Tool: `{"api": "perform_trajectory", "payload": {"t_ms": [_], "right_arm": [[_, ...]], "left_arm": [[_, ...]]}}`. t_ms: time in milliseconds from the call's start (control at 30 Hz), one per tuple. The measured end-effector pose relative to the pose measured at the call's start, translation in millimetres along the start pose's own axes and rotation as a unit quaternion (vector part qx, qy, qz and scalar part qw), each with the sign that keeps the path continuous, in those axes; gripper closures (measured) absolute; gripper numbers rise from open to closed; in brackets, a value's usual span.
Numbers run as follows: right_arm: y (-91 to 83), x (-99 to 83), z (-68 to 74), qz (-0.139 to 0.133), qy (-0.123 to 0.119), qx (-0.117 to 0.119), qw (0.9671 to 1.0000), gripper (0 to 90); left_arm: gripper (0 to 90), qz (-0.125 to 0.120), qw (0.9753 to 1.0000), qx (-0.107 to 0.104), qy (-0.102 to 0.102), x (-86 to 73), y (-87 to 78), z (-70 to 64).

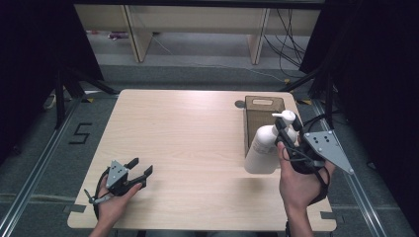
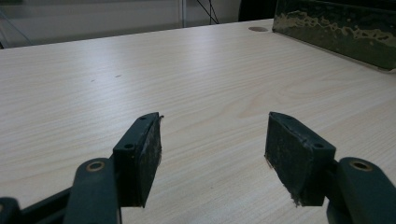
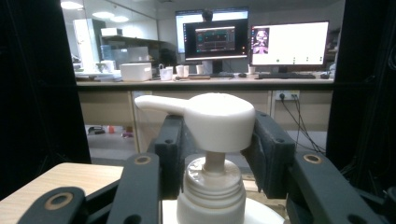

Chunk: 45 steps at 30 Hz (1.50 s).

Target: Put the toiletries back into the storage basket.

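Note:
A white pump bottle [image 1: 262, 148] leans tilted at the right of the table, just in front of a brown open-topped box [image 1: 264, 106]. My right gripper [image 1: 286, 129] is shut on its pump top. In the right gripper view the two black jaws press both sides of the white pump head [image 3: 215, 119], above the screw collar [image 3: 212, 193], with my right gripper [image 3: 212, 140] centred on it. I cannot tell whether the bottle's base touches the table. My left gripper [image 1: 141, 167] rests open at the front left, and my left gripper [image 2: 215, 135] holds nothing.
The light wooden table [image 1: 188, 128] has a small round hole [image 1: 239, 104] near the box. The box's dark wall [image 2: 336, 28] stands at the far right in the left gripper view. Black curtains flank the table; desks and monitors [image 3: 252, 42] stand beyond.

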State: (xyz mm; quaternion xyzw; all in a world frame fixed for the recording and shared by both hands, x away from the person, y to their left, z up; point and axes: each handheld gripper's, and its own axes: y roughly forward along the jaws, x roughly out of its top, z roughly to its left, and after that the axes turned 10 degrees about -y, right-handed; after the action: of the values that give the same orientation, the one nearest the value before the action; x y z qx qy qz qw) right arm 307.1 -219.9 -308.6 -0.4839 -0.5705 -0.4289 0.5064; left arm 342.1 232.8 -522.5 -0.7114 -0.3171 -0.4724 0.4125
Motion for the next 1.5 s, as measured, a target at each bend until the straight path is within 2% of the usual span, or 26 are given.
{"api": "perform_trajectory", "payload": {"t_ms": [200,233,333,433,467,567,767,967,1167,1233,1300,1400,1433,1500], "right_arm": [[-0.5,1.5,-3.5,-0.002,0.008,-0.004,1.0000,60.3],[-0.3,1.6,-6.1,-0.002,-0.002,-0.012,0.9999,60.2],[0.6,1.4,-6.4,-0.001,0.003,-0.011,0.9999,60.2],[1.0,1.2,-9.4,-0.002,-0.005,-0.018,0.9998,60.2],[1.4,1.3,-9.3,-0.001,0.001,-0.017,0.9999,60.2],[2.5,1.4,-12.0,-0.002,-0.006,-0.022,0.9997,60.2],[4.5,2.6,-13.5,0.000,-0.007,-0.026,0.9996,60.2],[7.0,6.4,-16.0,-0.009,-0.016,-0.033,0.9993,60.2],[10.2,9.0,-18.2,-0.008,-0.011,-0.032,0.9994,60.2],[11.6,9.6,-20.4,-0.012,-0.021,-0.033,0.9992,60.2],[12.2,10.5,-19.5,-0.010,-0.014,-0.034,0.9993,60.2],[14.3,10.8,-21.0,-0.013,-0.026,-0.039,0.9988,60.2],[15.2,10.8,-20.0,-0.013,-0.015,-0.035,0.9992,60.2],[16.3,10.9,-21.0,-0.013,-0.021,-0.037,0.9990,60.2]], "left_arm": [[35.5,0.001,1.0000,0.001,0.000,0.1,0.1,-0.1],[35.5,0.001,1.0000,0.001,0.001,0.1,0.2,-0.1],[35.5,0.001,1.0000,0.000,0.000,0.1,0.1,0.0],[35.5,0.001,1.0000,0.000,0.000,0.1,0.2,-0.1],[35.5,0.001,1.0000,0.000,0.000,0.1,0.2,-0.1],[35.5,0.001,1.0000,0.000,0.000,0.1,0.2,0.0],[35.5,0.001,1.0000,-0.001,0.000,0.1,0.0,0.2],[35.4,0.001,1.0000,-0.001,0.000,0.1,0.1,0.1],[35.4,0.002,1.0000,-0.001,-0.001,0.1,0.2,0.0],[35.4,0.002,1.0000,0.000,0.000,0.1,0.3,-0.1],[35.4,0.002,1.0000,0.000,0.000,0.1,0.3,-0.1],[35.4,0.002,1.0000,0.000,0.000,0.1,0.3,-0.1],[35.4,0.002,1.0000,0.000,0.000,0.1,0.2,-0.1],[35.4,0.002,1.0000,0.000,0.001,0.2,0.3,0.1]]}}
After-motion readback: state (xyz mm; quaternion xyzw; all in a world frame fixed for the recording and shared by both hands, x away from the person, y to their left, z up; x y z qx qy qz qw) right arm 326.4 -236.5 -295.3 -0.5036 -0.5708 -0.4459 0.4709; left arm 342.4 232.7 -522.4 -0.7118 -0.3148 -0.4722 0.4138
